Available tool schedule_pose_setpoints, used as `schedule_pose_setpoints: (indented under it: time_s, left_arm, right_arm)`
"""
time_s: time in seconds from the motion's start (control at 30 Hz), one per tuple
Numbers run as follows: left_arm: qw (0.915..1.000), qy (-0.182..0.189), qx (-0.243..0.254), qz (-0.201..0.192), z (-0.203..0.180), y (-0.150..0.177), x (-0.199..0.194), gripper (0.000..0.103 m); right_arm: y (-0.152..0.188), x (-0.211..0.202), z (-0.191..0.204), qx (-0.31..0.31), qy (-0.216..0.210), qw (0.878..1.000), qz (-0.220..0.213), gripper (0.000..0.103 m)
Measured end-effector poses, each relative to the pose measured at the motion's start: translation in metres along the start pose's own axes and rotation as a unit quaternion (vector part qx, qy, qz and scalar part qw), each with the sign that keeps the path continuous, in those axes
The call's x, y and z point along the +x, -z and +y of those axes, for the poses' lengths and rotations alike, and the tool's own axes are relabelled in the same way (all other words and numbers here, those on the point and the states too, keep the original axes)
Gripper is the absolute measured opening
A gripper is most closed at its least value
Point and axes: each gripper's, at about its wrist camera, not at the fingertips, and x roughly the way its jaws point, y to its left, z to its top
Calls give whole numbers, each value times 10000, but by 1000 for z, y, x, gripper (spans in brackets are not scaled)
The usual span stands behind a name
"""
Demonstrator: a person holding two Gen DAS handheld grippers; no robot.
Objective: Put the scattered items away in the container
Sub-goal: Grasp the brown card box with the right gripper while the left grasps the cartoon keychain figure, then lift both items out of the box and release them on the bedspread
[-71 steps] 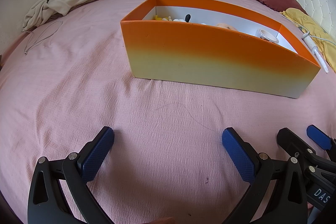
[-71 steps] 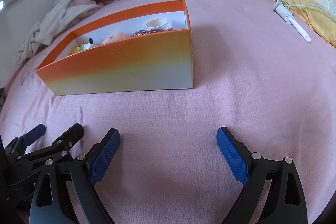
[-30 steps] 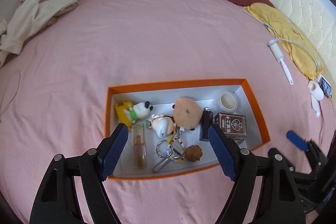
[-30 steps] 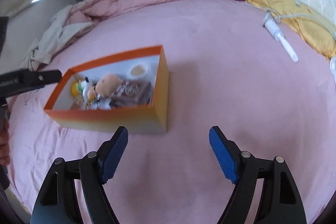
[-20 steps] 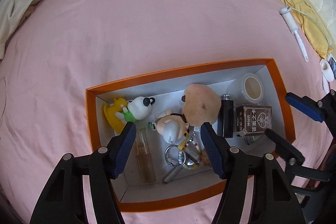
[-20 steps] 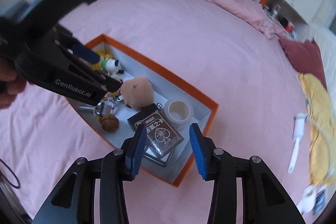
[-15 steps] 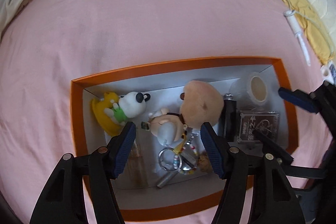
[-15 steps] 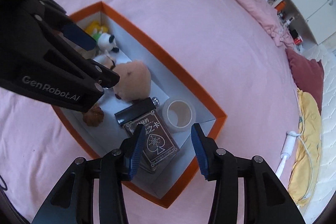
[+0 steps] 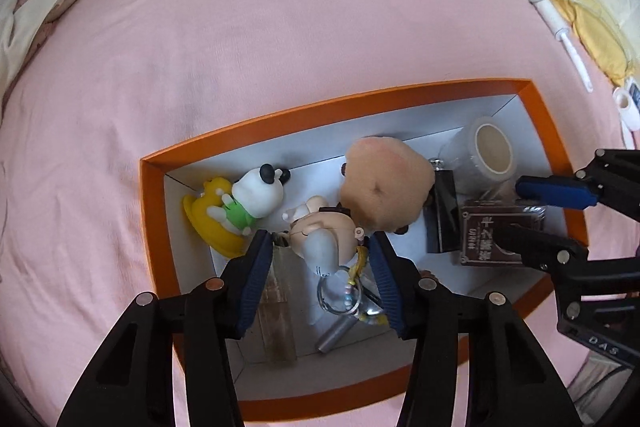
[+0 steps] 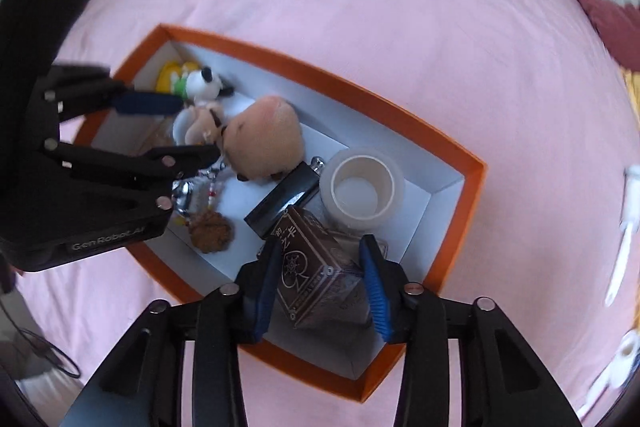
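Both grippers are now reaching down into the orange box (image 9: 344,109), where a second ago they were hovering over the pink bedspread (image 9: 280,27) near it. On the left, my left gripper (image 9: 320,259) is straddling the small figurine (image 9: 324,245), jaws part open, not yet pinching. On the right, my right gripper (image 10: 320,277) is bracketing the card deck (image 10: 316,267), apparently not clamped. Everything is lying inside already, so I am probably rearranging.
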Motion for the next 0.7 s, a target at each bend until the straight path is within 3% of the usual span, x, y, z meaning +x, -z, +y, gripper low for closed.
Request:
schedule_pose_setpoints:
  time_s: [0.13,0.4,0.6,0.7]
  left_arm:
    - [9997,158,-114,-162,8,10,-21,51]
    - [9903,410,-767,-1086,50,11,-93,51]
    - [9800,35,-1036,-1697,35,17,-138,51]
    - [9722,13,-1331,-1924,25,44,-145,51]
  right_arm:
    - [4,-22,-20,497,-587,9966,-309,20]
    - [20,-41,-19,1034,-950,9871,-765,19]
    - [34,-75,4,1461,-1205,9697,-1545,19]
    - [50,-97,13,1688,-1314,9581,-1905,19]
